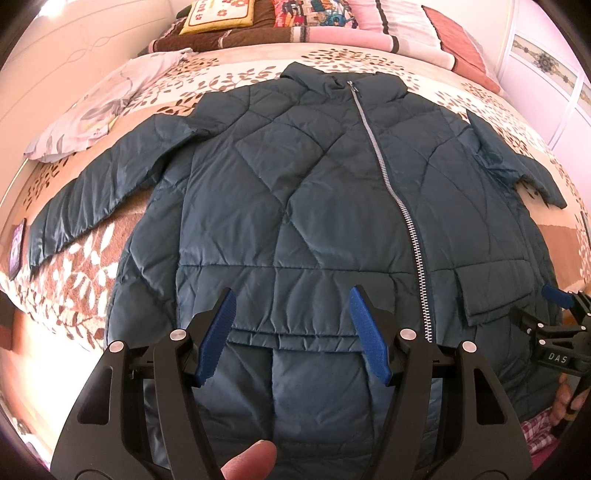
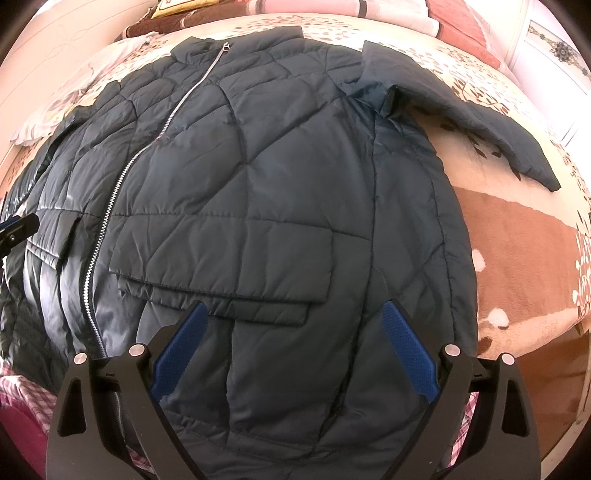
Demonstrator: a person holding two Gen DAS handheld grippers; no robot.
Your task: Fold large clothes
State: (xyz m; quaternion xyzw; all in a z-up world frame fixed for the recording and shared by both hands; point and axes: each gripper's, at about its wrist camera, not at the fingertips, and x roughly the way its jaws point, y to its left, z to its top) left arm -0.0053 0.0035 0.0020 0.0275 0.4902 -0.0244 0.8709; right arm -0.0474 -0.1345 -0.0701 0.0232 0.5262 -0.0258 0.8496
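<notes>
A dark teal quilted jacket (image 1: pixel 295 192) lies flat, front up and zipped, on a bed, with both sleeves spread to the sides. It fills the right wrist view too (image 2: pixel 258 184). My left gripper (image 1: pixel 293 295) is open and empty, hovering over the jacket's lower left front near a pocket flap. My right gripper (image 2: pixel 293 308) is open and empty over the lower right front, by the right pocket flap (image 2: pixel 229 266). The right gripper also shows at the right edge of the left wrist view (image 1: pixel 561 299).
The bedspread (image 1: pixel 85 291) has a brown leaf pattern. A pale folded garment (image 1: pixel 85 114) lies at the far left. Pillows and cushions (image 1: pixel 295 22) are stacked at the head. A dark phone-like item (image 1: pixel 16 247) lies near the left edge.
</notes>
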